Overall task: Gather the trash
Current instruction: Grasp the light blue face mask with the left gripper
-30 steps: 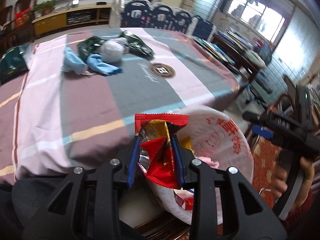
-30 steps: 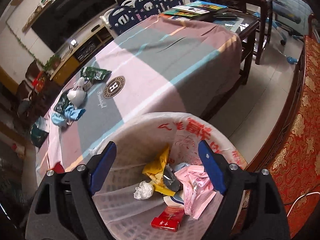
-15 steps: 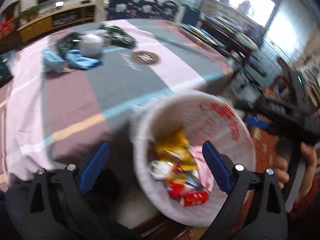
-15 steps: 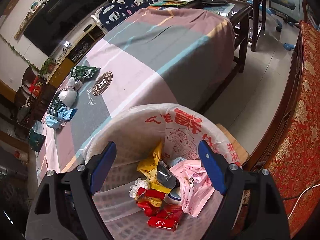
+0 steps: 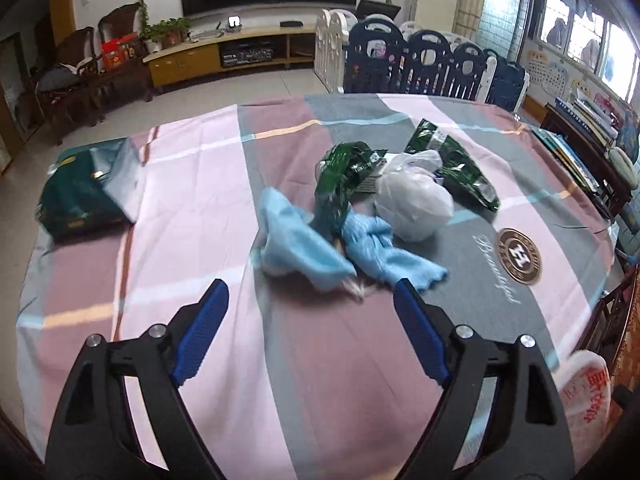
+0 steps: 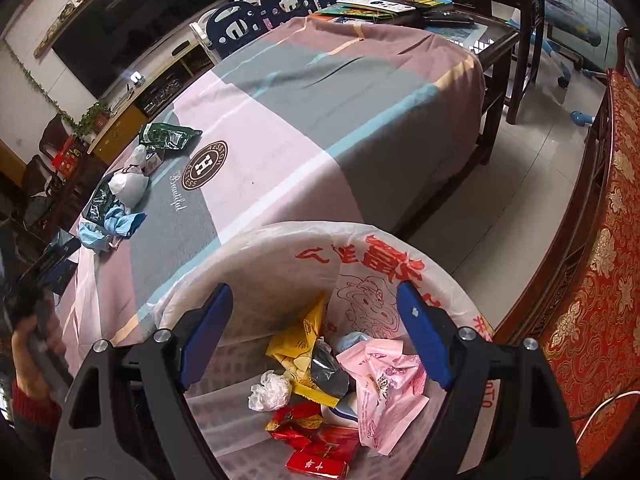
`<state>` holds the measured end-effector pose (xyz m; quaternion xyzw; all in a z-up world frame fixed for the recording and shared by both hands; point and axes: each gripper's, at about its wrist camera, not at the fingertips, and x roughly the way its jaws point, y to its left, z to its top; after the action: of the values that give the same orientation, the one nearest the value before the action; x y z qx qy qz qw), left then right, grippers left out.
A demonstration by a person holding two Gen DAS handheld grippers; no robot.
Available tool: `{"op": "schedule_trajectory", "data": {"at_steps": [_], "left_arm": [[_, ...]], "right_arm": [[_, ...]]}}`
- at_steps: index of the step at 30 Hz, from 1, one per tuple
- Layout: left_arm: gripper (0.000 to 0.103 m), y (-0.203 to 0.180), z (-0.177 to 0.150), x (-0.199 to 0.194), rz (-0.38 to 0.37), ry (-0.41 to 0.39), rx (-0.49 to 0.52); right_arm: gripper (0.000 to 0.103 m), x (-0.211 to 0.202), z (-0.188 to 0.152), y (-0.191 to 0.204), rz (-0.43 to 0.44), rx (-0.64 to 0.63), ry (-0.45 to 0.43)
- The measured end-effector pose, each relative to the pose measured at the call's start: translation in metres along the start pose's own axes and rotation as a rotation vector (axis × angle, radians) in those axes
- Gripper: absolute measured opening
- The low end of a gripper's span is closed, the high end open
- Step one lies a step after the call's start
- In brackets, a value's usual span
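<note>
My left gripper is open and empty above the striped tablecloth. Ahead of it lies a heap of trash: two blue face masks, a white plastic bag and two green wrappers. My right gripper is open and empty over the bin, which is lined with a white bag with red print. Inside lie a red wrapper, a yellow wrapper, a pink bag and a red box. The bin's edge shows in the left wrist view.
A dark green bag lies at the table's far left. Blue and white chairs stand behind the table. A side table with books stands beyond the table's right end. A red patterned sofa is beside the bin.
My left gripper let the red wrapper drop into the bin, opened, and swung from over the bin to the table facing the trash heap. The right gripper stayed over the bin.
</note>
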<state>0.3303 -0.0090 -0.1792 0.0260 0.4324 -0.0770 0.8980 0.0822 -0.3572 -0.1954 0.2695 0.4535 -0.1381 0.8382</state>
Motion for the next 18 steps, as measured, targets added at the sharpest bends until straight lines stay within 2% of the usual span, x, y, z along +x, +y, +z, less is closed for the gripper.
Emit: {"op": "schedule_trajectory", "data": {"at_steps": [2, 4, 6, 7, 9, 12, 16, 18], "left_arm": [[0.084, 0.000, 0.015, 0.019, 0.019, 0.007, 0.019], [0.072, 0.001, 0.023, 0.033, 0.016, 0.034, 0.023], [0.024, 0.004, 0.022, 0.044, -0.006, 0.086, 0.015], [0.021, 0.008, 0.019, 0.045, -0.005, 0.103, 0.001], [0.014, 0.015, 0.009, 0.031, -0.020, 0.074, -0.046], [0.013, 0.024, -0.017, -0.014, -0.043, 0.002, -0.127], [0.013, 0.031, -0.072, -0.072, -0.063, -0.110, -0.270], [0.013, 0.026, -0.095, -0.083, -0.055, -0.139, -0.268]], "right_arm": [[0.082, 0.004, 0.001, 0.000, 0.001, 0.009, 0.008], [0.082, 0.008, 0.004, 0.004, 0.010, 0.015, 0.019], [0.082, 0.010, 0.010, 0.013, 0.022, 0.004, 0.022], [0.082, 0.010, 0.014, 0.019, 0.029, -0.007, 0.016], [0.082, 0.011, 0.023, 0.035, 0.044, -0.036, -0.003], [0.082, 0.021, 0.038, 0.066, 0.058, -0.104, -0.020], [0.082, 0.054, 0.056, 0.129, 0.093, -0.232, -0.024], [0.082, 0.072, 0.069, 0.160, 0.065, -0.280, -0.055]]}}
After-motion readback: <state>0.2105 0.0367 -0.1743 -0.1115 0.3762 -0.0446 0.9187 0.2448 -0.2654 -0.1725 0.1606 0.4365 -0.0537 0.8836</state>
